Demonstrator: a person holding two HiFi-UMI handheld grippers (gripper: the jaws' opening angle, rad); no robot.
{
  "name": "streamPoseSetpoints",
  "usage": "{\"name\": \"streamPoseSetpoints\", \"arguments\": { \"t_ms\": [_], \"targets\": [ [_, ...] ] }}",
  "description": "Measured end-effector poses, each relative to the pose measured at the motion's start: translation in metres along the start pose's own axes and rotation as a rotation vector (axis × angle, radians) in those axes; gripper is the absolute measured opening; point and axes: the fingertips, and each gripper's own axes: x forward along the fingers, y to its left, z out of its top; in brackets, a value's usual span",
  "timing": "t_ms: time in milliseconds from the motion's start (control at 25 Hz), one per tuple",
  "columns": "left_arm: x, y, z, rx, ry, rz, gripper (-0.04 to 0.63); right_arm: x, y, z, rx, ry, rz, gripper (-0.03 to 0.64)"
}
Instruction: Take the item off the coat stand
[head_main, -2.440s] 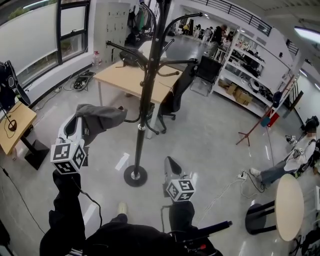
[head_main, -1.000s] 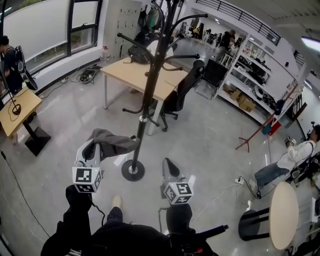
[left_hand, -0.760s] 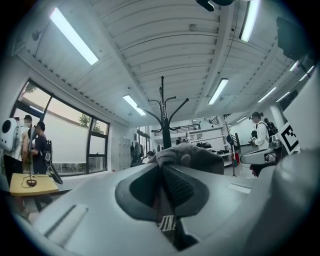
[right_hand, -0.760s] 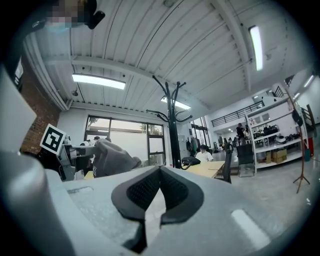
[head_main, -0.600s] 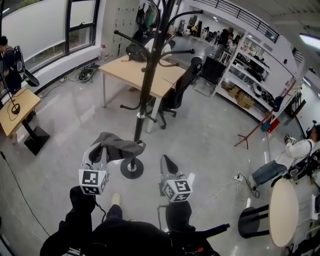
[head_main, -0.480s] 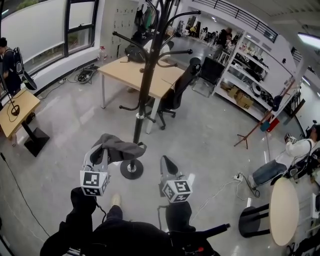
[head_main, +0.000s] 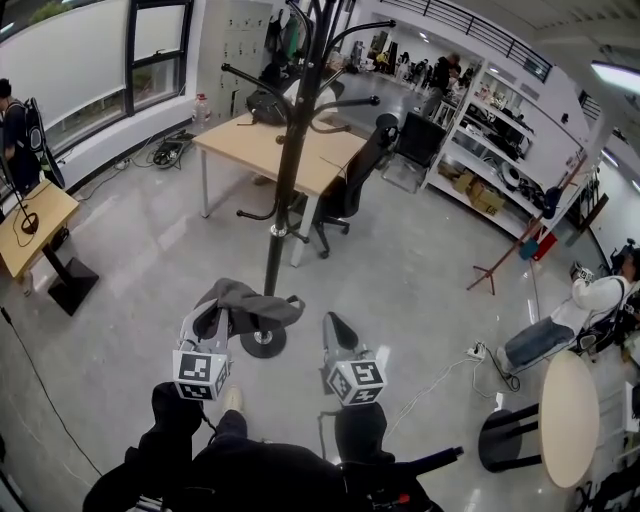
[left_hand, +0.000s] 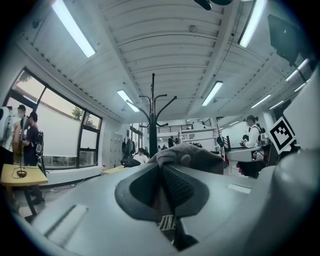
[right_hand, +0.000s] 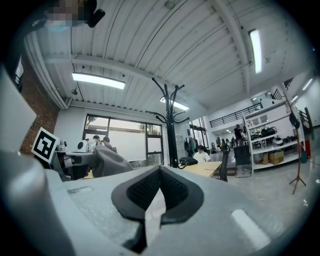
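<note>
Left gripper (left_hand: 161, 176) fingers pinch grey cap (left_hand: 194, 155) — label (left_hand: 166, 221) maybe "INIT"; right gripper (right_hand: 159, 184) closed, empty.

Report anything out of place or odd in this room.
Nothing is spilled or broken. The one oddity: a grey hat hangs crumpled from the shut left gripper, off the coat stand's hooks. A person sits on the floor at the right.

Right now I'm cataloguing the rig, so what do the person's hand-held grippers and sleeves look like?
Both the left hand-held gripper and right hand-held gripper have pale grey shells, black textured pads and a white cube with black square markers at the rear. The sleeves are black.
</note>
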Motion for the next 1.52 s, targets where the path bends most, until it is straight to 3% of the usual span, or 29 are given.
{"name": "streamPoseSetpoints", "arguments": {
  "t_ms": [1520],
  "targets": [
    [-0.012, -0.010, -0.018, -0.029, 0.023, -0.017, 0.017, 0.002, 0.012, -0.010, -0.001, 0.021, 0.026, 0.002]
  ]
}}
